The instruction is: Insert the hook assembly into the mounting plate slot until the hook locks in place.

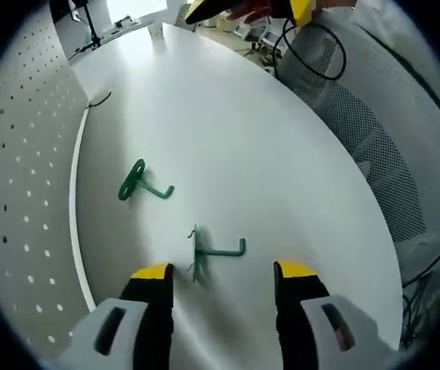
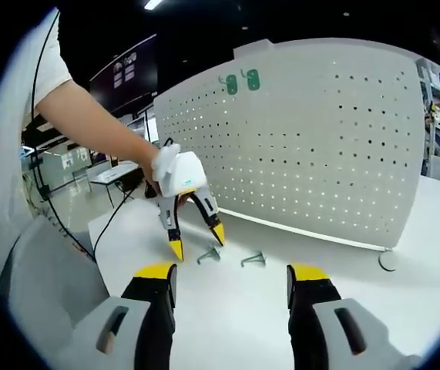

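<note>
Two green hooks lie on the white table. The nearer hook (image 1: 213,251) rests just ahead of my left gripper (image 1: 223,271), which stands open above it with nothing between its yellow-tipped fingers. The farther hook (image 1: 141,183) lies closer to the white pegboard (image 1: 19,177). In the right gripper view the same two hooks (image 2: 209,253) (image 2: 253,260) lie before the upright pegboard (image 2: 320,139), which carries two green hooks (image 2: 240,81) near its top. The left gripper (image 2: 198,237) hangs open over the left hook, held by a person's arm. My right gripper (image 2: 232,274) is open and empty.
The table edge (image 1: 343,162) curves along the right, with a mesh chair (image 1: 374,116) beyond it. A black cable (image 1: 99,100) lies near the pegboard's far end. A round grey disc (image 2: 389,262) sits at the pegboard's right foot. Desks and clutter stand behind.
</note>
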Demonstrator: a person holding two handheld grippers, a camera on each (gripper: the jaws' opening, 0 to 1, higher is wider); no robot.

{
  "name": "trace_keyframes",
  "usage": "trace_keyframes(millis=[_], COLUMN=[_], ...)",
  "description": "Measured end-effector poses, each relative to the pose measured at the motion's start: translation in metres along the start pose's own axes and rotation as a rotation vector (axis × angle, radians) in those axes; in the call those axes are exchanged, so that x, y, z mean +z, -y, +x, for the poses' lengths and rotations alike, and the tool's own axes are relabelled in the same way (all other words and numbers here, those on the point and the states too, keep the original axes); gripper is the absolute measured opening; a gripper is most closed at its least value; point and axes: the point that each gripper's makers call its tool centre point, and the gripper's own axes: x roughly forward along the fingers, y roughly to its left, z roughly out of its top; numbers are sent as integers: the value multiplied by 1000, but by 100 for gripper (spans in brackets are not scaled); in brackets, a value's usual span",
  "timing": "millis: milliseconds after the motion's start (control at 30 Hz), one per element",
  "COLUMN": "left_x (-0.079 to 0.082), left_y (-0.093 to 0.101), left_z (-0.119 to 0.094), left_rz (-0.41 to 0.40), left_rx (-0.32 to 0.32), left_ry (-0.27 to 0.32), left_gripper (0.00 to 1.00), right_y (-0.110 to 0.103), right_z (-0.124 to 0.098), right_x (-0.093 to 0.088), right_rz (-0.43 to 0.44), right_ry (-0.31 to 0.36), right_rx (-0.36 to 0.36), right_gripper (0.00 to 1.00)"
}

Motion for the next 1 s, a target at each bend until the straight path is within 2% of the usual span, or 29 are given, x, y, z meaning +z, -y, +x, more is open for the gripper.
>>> trace_keyframes(millis=[100, 267, 400, 500, 1000], left_x=[-1, -1, -1, -1, 2], left_y=[-6, -9, -14, -15, -20], left_z=[-1, -1, -2, -1, 0], left_rz=[-28, -41, -84, -76, -101], left_rx=[14, 25, 46, 52, 103], left_ry=[-7, -2, 16, 12, 35], left_gripper=[38, 34, 27, 21, 6], right_y=[0, 0, 1, 2, 3], right_z=[0, 0, -1, -1, -1], right_x=[0, 0, 0, -1, -1], right_rz=[3, 2, 6, 8, 19], right_ry=[-1, -2, -2, -4, 0], right_rx=[-1, -1, -3, -5, -10], right_gripper=[56, 55, 55, 54, 54])
